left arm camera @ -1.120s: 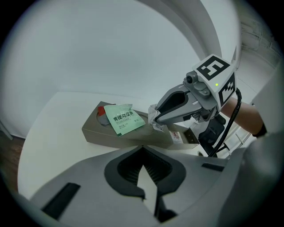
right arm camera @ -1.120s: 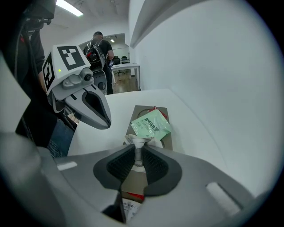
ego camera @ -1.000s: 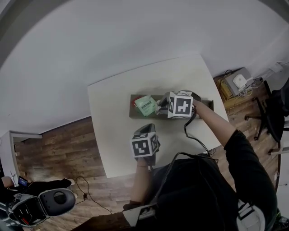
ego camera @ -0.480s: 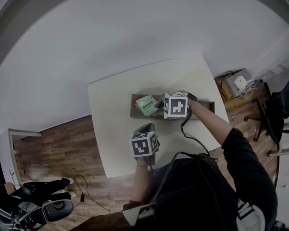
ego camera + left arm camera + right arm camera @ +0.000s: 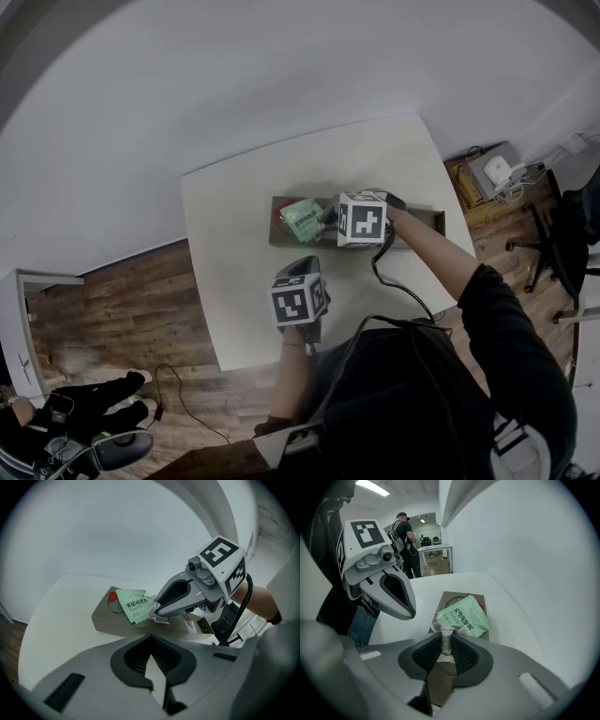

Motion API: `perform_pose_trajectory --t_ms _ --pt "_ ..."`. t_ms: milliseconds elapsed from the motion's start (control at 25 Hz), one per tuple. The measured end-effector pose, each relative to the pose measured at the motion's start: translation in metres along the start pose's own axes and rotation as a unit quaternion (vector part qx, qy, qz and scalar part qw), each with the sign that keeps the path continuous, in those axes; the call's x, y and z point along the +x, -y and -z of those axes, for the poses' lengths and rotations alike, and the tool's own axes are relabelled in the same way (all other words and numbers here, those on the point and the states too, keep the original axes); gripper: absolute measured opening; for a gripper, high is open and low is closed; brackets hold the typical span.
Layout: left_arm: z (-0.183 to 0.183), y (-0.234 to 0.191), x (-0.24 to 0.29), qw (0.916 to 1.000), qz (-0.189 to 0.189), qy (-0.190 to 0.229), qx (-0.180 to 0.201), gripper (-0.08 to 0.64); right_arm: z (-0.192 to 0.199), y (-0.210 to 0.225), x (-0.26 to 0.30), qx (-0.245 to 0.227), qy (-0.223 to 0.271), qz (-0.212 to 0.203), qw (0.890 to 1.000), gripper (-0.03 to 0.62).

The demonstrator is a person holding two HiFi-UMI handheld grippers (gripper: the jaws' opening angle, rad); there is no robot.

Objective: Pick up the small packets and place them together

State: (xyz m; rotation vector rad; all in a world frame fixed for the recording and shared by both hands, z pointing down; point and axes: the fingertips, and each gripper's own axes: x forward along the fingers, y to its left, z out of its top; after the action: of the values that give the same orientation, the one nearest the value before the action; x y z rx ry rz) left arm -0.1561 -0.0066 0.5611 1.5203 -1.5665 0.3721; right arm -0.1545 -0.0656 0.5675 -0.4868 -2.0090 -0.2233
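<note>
A green packet (image 5: 302, 220) hangs over the left end of a long grey-brown tray (image 5: 427, 217) on the white table. My right gripper (image 5: 327, 223) pinches a crumpled corner of the green packet (image 5: 464, 616), and its jaws are opening. A red packet (image 5: 112, 598) lies in the tray under the green packet (image 5: 133, 605). Further right in the tray (image 5: 108, 620) lies a white packet (image 5: 191, 626) with red print. My left gripper (image 5: 302, 269) is shut and empty, held above the table just in front of the tray.
The table (image 5: 234, 281) ends near my body at the front and at wooden floor on the left. A black cable (image 5: 403, 291) runs from the right gripper. A low shelf with a device (image 5: 497, 171) and a chair (image 5: 562, 244) stand right. A person (image 5: 405, 531) stands far off.
My right gripper has shifted a little to the left along the tray with the green packet in it. The left gripper has stayed put.
</note>
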Motion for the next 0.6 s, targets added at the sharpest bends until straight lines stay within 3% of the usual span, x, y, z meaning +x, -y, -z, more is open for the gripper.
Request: perform_pose_trajectory --t_ms 440,600 --pt "-0.006 -0.001 0.006 1.0 0.001 -0.006 0.004 -0.003 0.0 0.012 0.001 -0.003 0.009 0.016 1.0 0.097" --pt "-0.007 -0.001 0.006 1.0 0.002 -0.006 0.005 -0.003 -0.003 0.013 -0.001 -0.003 0.017 0.018 1.0 0.135"
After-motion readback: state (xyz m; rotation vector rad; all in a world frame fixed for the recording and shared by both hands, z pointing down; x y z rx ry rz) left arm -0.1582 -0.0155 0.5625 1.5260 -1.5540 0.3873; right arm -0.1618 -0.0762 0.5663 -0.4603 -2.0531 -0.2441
